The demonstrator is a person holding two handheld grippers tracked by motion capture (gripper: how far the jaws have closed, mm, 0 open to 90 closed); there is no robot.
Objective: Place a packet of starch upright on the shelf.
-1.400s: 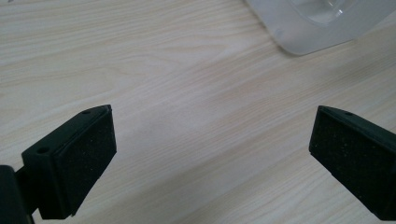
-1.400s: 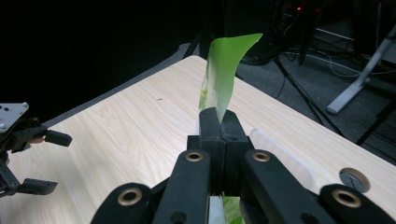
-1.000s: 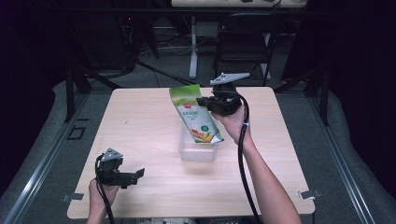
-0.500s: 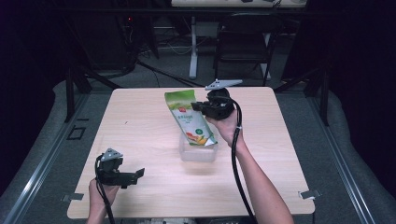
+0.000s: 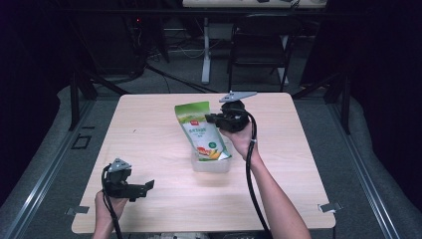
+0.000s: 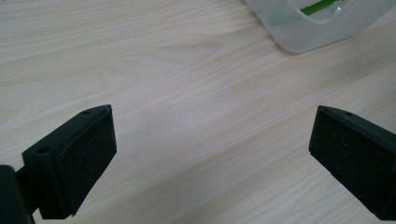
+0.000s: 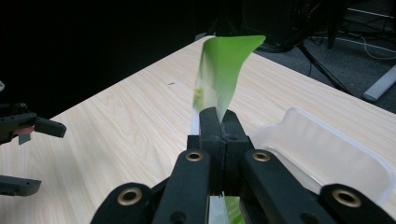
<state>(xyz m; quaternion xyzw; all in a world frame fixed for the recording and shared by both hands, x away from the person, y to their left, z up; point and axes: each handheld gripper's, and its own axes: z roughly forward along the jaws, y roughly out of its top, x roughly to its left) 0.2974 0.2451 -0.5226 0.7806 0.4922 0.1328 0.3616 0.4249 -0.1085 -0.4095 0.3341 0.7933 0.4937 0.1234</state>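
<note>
A green snack pouch (image 5: 200, 130) leans tilted, its lower end inside a clear plastic container (image 5: 211, 163) at the table's middle. My right gripper (image 5: 211, 118) is shut on the pouch's right edge near the top. In the right gripper view the jaws (image 7: 218, 116) pinch the green pouch (image 7: 225, 74), which sticks up above them, and the container (image 7: 322, 151) lies to the right. My left gripper (image 5: 143, 187) rests open near the front left of the table, nothing between its wide-apart jaws (image 6: 210, 158). The container's rim (image 6: 299, 37) shows ahead of it.
The light wooden table (image 5: 149, 129) has bare surface to the left and right of the container. A chair (image 5: 259, 45) and a desk leg (image 5: 205, 55) stand beyond the far edge. The other hand's gripper (image 7: 28, 126) appears at the left of the right gripper view.
The right gripper has come slightly toward the person and down with the pouch, setting its lower end deeper in the container. The left gripper has stayed put.
</note>
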